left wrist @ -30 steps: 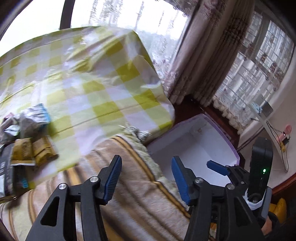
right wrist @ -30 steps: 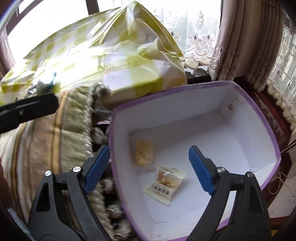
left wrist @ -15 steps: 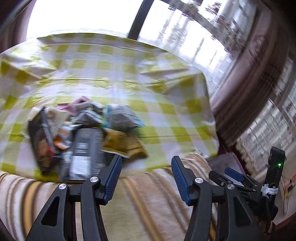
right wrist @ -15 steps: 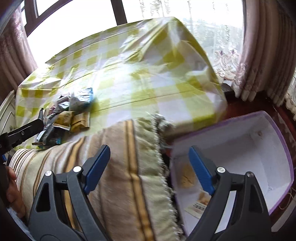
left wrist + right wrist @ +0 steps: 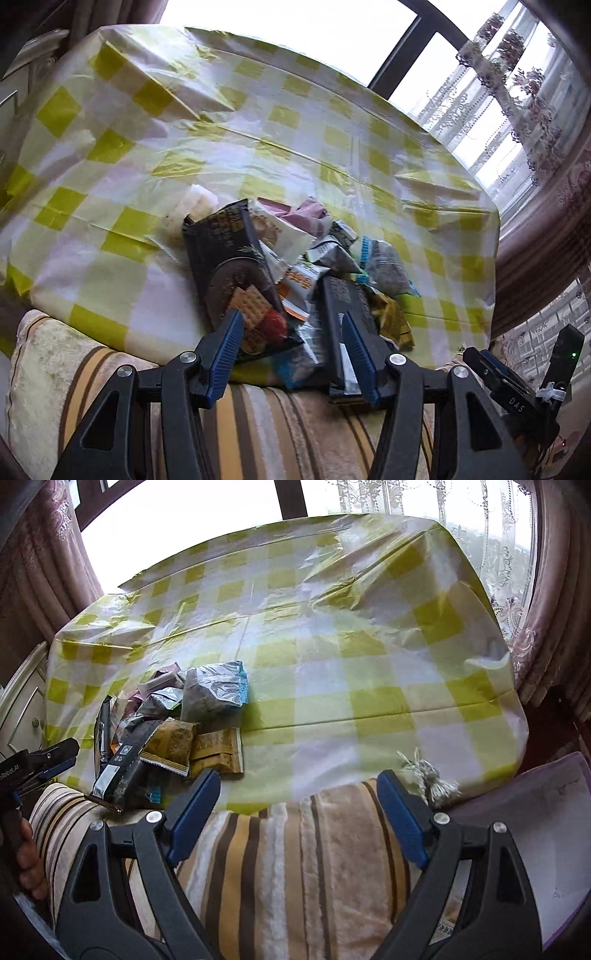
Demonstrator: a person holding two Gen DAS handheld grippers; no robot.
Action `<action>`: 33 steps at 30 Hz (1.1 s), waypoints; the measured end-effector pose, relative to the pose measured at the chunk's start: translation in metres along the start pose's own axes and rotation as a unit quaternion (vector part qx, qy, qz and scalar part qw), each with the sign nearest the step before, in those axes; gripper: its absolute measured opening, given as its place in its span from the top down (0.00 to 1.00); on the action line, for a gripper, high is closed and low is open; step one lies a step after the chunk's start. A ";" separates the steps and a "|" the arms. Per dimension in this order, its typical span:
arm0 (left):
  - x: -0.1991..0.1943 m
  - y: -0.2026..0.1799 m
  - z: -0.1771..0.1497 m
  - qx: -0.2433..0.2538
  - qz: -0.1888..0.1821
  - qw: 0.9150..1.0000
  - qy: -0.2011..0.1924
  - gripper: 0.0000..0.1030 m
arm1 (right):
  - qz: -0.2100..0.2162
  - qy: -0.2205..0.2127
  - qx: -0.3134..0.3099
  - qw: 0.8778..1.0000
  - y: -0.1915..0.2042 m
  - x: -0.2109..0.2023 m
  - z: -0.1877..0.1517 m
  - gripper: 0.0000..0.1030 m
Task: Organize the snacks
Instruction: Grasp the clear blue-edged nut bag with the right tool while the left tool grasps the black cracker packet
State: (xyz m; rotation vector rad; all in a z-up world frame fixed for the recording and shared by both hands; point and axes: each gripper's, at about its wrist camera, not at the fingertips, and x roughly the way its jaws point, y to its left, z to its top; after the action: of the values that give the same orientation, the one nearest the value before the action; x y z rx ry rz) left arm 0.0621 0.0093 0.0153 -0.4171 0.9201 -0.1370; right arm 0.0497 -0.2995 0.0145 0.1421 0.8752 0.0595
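Both grippers have swung away from the purple-rimmed box (image 5: 554,812) toward the checked tablecloth (image 5: 147,147); on that cloth's near edge the snack pile (image 5: 295,280) lies heaped, apparently most of the job unsorted; the box sits just right of the cloth; the left gripper (image 5: 291,354) hovers over the pile, jaws apart, empty; the right gripper (image 5: 295,812) likewise gapes, holding nothing.

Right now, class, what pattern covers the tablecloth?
Yellow-green and white checks on the tablecloth, clearest in the right wrist view.
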 end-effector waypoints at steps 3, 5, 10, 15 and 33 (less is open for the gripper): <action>0.012 0.013 0.008 -0.015 0.007 1.000 0.017 0.45 | 0.003 0.006 -0.001 1.000 0.009 0.011 0.008 0.14; 0.020 0.020 0.012 -0.024 0.012 0.999 0.029 0.41 | 0.003 0.010 -0.002 1.000 0.014 0.020 0.013 0.14; 0.037 0.036 0.021 -0.053 0.016 0.997 0.045 0.31 | 0.006 0.008 -0.010 1.000 0.030 0.038 0.029 0.14; 0.048 0.048 0.022 -0.076 0.011 0.995 0.060 0.31 | 0.005 0.002 -0.035 0.999 0.053 0.055 0.045 0.14; 0.055 0.045 0.026 -0.064 0.030 0.996 0.047 0.21 | -0.015 0.046 -0.086 0.995 0.094 0.123 0.070 0.14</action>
State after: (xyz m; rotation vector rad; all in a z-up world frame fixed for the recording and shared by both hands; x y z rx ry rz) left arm 0.1130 0.0420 -0.0302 -0.5044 1.0366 -0.0420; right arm 0.1827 -0.2001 -0.0205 -0.0347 0.9601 0.1143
